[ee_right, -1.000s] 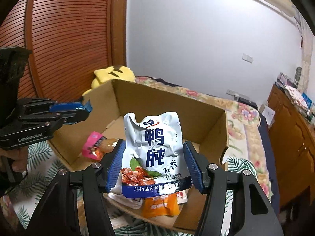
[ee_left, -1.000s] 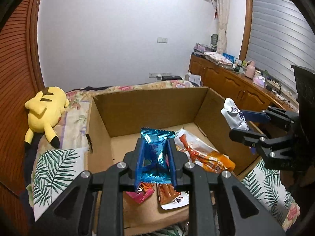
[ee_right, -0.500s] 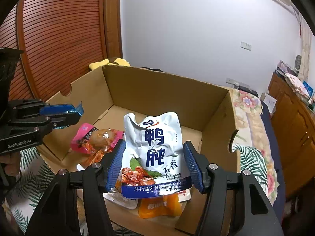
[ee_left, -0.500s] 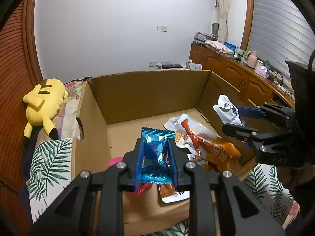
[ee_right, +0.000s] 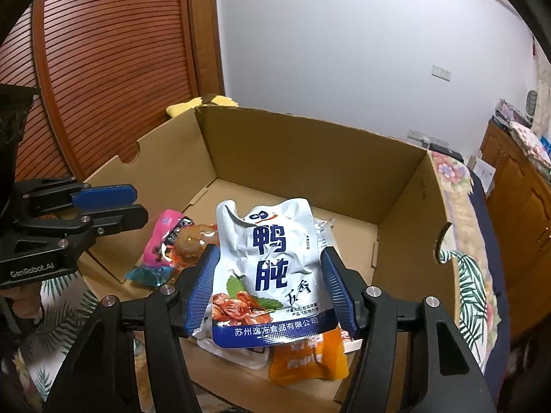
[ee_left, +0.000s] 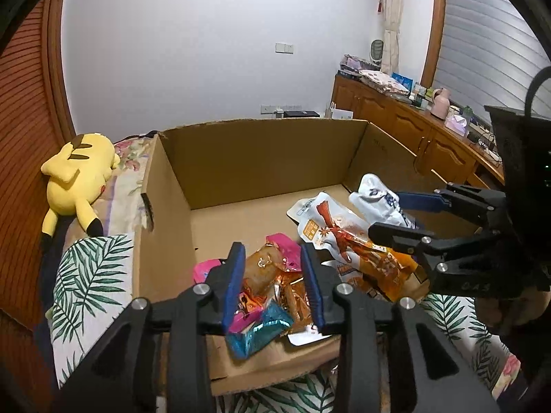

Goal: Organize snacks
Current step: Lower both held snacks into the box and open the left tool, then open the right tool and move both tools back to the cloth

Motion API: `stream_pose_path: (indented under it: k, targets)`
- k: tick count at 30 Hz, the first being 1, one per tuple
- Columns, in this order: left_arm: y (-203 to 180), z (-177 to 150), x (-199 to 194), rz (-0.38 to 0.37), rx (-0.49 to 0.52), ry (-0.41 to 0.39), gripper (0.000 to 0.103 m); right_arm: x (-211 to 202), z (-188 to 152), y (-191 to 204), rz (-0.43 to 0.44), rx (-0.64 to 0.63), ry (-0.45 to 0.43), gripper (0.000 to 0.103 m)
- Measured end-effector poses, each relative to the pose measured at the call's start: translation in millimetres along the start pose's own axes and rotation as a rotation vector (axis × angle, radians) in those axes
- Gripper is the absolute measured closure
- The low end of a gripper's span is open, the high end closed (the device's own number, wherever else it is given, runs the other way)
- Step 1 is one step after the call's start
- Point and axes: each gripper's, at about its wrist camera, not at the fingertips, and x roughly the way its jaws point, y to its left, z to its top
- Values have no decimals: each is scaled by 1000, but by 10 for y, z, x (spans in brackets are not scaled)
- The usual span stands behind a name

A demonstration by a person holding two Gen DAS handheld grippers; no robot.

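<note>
- The left gripper hangs over the near end of the cardboard box, its 2 blue-padded fingers spread apart with nothing between them.
- Below that gap a blue foil snack packet lies on the box floor by the near wall, touching a pink packet and an orange-wrapped snack.
- The right gripper is closed on a white and blue pouch printed with Chinese characters, gripping its lower part from both sides and holding it upright above the box floor.
- Under that pouch, an orange packet lies flat in the box near the front wall.
- In the left wrist view, a white packet with an orange print lies in the right half of the box, beside the right gripper.
- A yellow plush toy lies on the floral bedding outside the box, just past its left wall.
- A wooden cabinet runs along the far right wall.
</note>
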Motion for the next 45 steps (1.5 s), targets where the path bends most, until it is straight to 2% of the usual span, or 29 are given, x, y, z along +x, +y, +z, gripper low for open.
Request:
stream_pose_path:
  k: [3,6,12,17,24,34,45]
  targets:
    - [16,-7,-79,4,-6,-13,64,-42,-2,7,19,3,-6,37]
    - [38,-24,-181,12,-10,-23,63,-120,-5,44,0,-1,-17,36]
    - [49,-104,-478,12,-2,-51,62,-549,-86,158,-31,-7,-94,36]
    - [42,-167,-732,8,-4,-79,61,-887,-295,305,-57,-13,-129,36]
    - [-39,-307,-1020,-2,8,-109,59,-1153,-613,437,-54,17,-149,36]
    - [-252,-634,-1165,-11,42,-112,58,-966,-992,453,-39,113,-98,37]
    - [-314,-911,-1082,-38,29,-70,58,-593,-1139,356,-48,176,-24,39]
